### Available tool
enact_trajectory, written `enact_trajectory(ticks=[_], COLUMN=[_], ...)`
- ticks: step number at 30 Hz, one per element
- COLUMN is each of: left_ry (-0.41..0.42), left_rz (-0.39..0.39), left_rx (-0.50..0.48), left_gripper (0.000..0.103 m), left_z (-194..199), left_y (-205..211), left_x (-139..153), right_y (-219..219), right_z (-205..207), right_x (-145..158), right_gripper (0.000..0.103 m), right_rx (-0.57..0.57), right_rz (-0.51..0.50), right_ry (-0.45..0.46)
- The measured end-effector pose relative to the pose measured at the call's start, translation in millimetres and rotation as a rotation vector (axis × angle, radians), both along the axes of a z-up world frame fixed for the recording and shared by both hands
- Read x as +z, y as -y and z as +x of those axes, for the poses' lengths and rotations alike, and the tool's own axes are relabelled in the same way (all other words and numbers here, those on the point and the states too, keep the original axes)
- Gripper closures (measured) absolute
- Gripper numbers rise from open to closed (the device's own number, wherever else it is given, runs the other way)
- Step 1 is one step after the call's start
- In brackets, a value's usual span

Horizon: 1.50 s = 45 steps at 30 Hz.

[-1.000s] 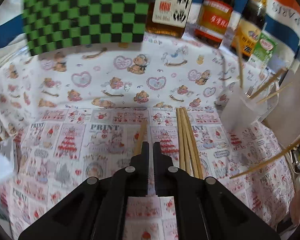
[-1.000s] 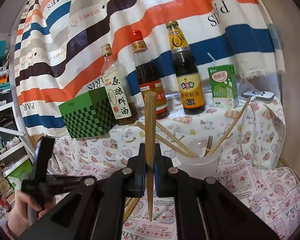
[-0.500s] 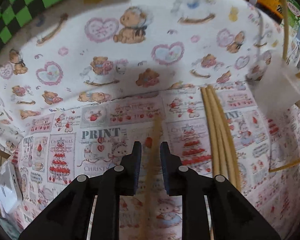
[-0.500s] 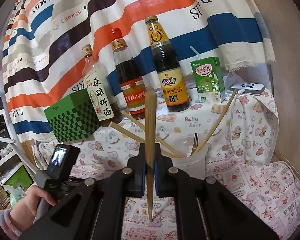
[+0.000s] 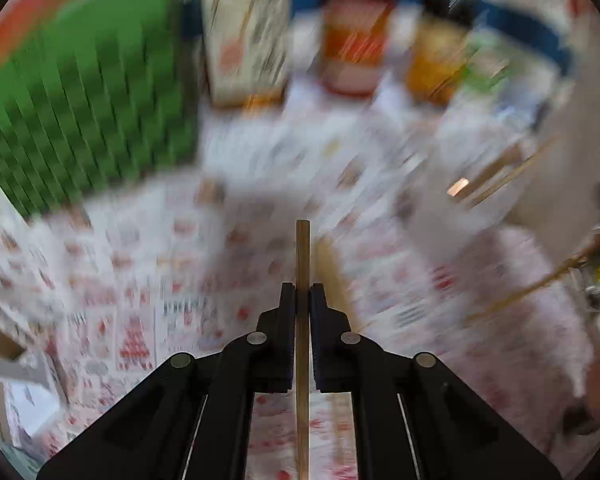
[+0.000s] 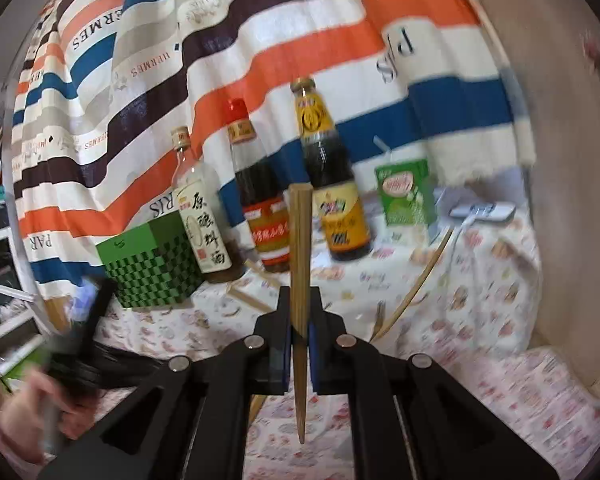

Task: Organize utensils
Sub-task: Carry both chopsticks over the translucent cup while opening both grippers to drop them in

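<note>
Whereas a second ago it was empty, the left gripper (image 5: 302, 300) now clenches a chopstick (image 5: 302, 256) lifted off the bench (image 5: 140, 280), while the right gripper (image 6: 299, 320) grips another chopstick (image 6: 300, 248), both likely bound for the far-right cup (image 5: 460, 216).

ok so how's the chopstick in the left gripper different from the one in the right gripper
The left gripper holds its chopstick with a blunt round end pointing away from the camera; it looks slim and even. The right gripper holds its chopstick upright, its thick squared end up and its thin tip down, so it tapers clearly. The left view is heavily motion-blurred; the right is sharper. Both are tan wood, each clamped between shut fingers.
</note>
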<state>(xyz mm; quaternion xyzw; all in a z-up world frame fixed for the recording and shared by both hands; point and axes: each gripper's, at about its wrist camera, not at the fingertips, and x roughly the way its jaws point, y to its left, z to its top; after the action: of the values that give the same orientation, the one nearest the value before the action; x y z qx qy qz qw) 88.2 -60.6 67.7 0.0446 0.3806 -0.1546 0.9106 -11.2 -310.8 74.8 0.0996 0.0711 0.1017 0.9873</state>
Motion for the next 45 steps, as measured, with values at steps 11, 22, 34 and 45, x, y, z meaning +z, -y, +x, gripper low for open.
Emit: enact_trajectory(ticks=[11, 22, 34, 45], left_ry=[0.463, 0.577, 0.595, 0.576], left_rz=[-0.269, -0.466, -0.417, -0.359], left_rx=[-0.145, -0.137, -0.128, -0.133], left_gripper=[0.097, 0.097, 0.097, 0.097], left_z=[-64.6, -6.5, 30.0, 25.7], left_y=[45.9, 81.7, 108.0, 115.6], left_x=[129.0, 132.8, 87.7, 64.8], right_y=[20.6, 36.9, 43.2, 50.0], right_z=[-6.3, 29.3, 52.5, 49.8], right_x=[58.5, 59.2, 21.8, 56.6], right_gripper=[0.097, 0.097, 0.097, 0.097], right_rx=[-0.042, -0.069, -0.072, -0.147], right_rz=[-0.053, 0.027, 0.028, 0.117], right_ry=[0.117, 0.114, 0.046, 0.192])
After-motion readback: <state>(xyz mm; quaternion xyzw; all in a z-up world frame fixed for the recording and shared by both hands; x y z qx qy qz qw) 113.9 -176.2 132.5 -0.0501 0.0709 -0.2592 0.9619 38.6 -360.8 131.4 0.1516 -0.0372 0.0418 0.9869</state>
